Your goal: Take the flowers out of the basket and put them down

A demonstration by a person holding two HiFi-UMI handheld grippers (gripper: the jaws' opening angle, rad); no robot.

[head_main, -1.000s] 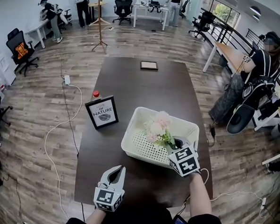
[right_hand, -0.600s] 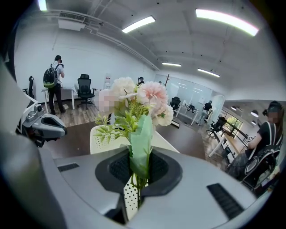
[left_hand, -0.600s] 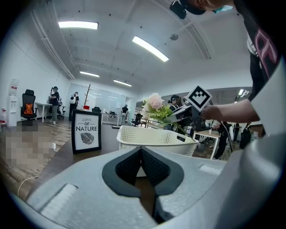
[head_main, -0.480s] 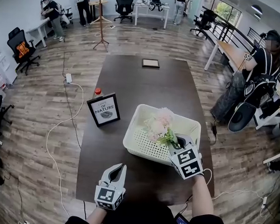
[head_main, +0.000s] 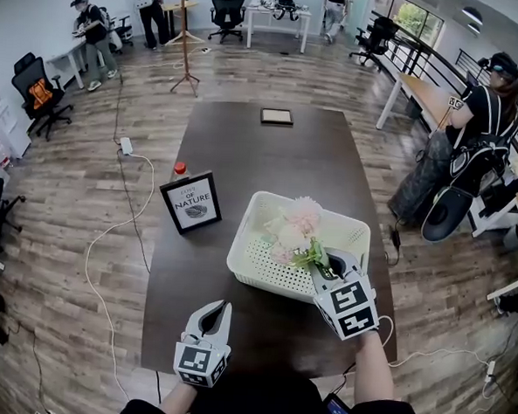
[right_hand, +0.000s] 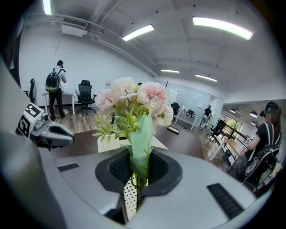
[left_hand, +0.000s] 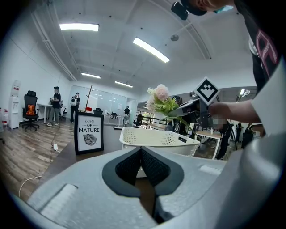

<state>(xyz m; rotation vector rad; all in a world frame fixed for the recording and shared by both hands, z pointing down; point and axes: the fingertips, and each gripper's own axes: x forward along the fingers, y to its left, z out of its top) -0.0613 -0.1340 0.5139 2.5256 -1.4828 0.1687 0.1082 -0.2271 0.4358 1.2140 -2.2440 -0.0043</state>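
One bunch of flowers (head_main: 294,234) sits clamped in the right gripper (head_main: 330,266), over the basket (head_main: 253,278).
Next move, I think: carry it aside onto the table (head_main: 244,161); left gripper (head_main: 218,311) is closed, empty.

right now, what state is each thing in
flowers: upright, stems clamped in the right tool, held above the basket
right tool: shut on the flowers
left tool: shut, empty
basket: upright on the table
sign: standing on the table
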